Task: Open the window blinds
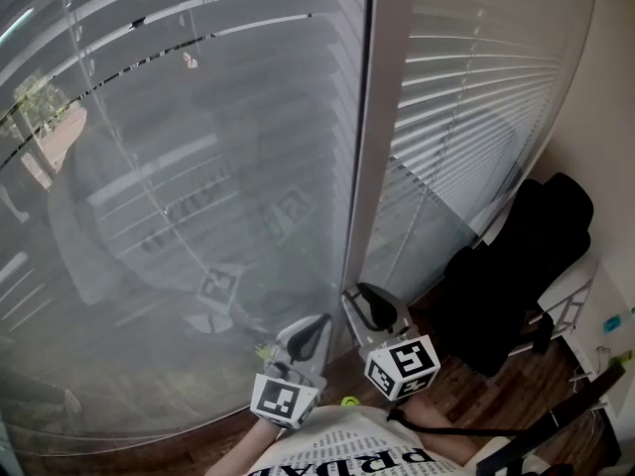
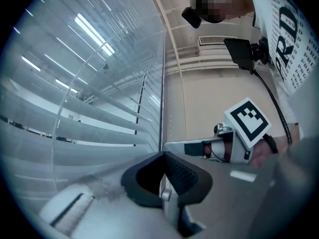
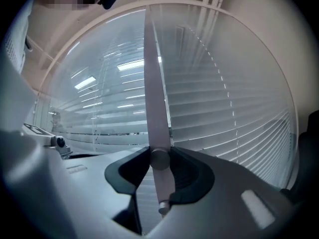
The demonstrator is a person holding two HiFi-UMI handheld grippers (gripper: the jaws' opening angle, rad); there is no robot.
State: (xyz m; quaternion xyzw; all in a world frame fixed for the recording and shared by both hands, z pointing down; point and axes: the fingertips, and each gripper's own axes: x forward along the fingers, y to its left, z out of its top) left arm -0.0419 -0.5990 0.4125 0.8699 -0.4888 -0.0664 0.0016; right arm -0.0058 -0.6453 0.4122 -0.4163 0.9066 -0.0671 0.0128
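Note:
Pale slatted window blinds (image 1: 198, 167) hang closed over the glass, and a second panel (image 1: 466, 97) hangs to the right. A long grey tilt wand (image 1: 372, 127) comes down between them. In the right gripper view the wand (image 3: 152, 83) passes straight between the black pads, and my right gripper (image 3: 159, 159) is shut on it. The head view shows that gripper (image 1: 369, 305) at the wand's lower end. My left gripper (image 1: 306, 337) sits just to its left, close to the slats. Its pads meet with nothing between them (image 2: 162, 156).
A thin cord (image 1: 129, 167) hangs in front of the left blind. A black chair or bag (image 1: 516, 266) stands at the right on the wooden floor (image 1: 466, 385), beside a white rack (image 1: 571, 300). The beige wall (image 1: 605, 87) closes off the right side.

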